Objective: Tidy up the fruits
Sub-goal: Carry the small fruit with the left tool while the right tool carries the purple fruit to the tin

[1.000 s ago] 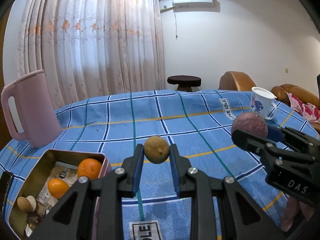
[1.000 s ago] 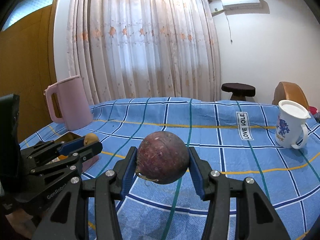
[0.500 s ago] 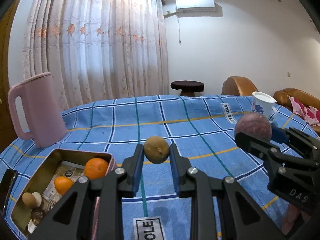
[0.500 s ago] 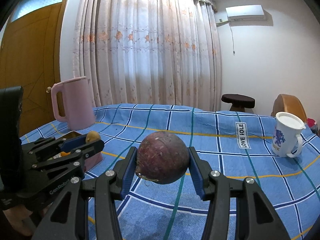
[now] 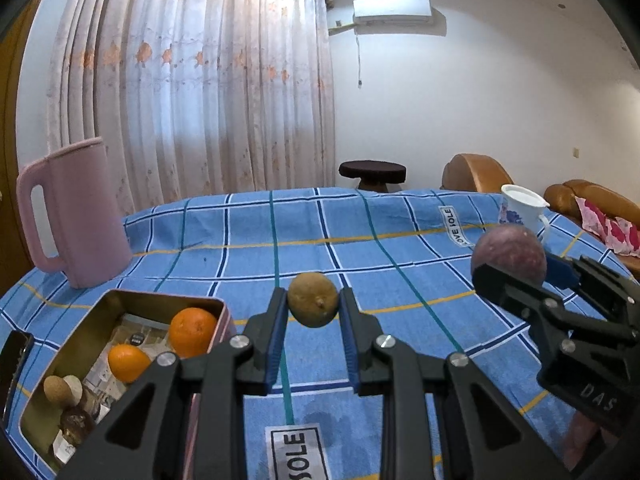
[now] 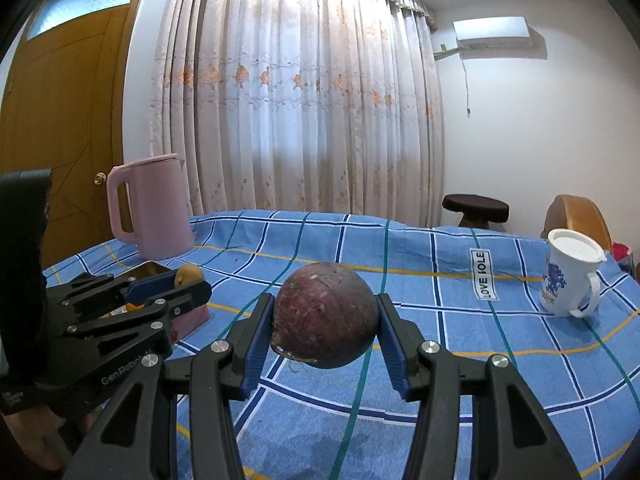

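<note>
- Gold-lined tin (image 5: 120, 304), below-left of left claw (image 5: 313, 306): holds oranges already, likely drop spot.
- Purple fruit (image 6: 325, 316) pinched mid-air btwn right claw (image 6: 325, 326) pads, clear of cloth.
- Small brown fruit (image 5: 313, 299) clamped at left claw tips, jaws near shut, held above cloth.

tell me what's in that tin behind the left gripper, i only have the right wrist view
observer: The left wrist view looks down into the tin. Two oranges lie at its far end.
operator: anything else in it
observer: Small brown round pieces sit at the near end, on a printed paper lining.
operator: any free spot for the fruit the left holds
observer: The lining shows bare along the tin's left side, beside the oranges. The left gripper, shut on the small brown fruit, is to the right of the tin, not over it.
</note>
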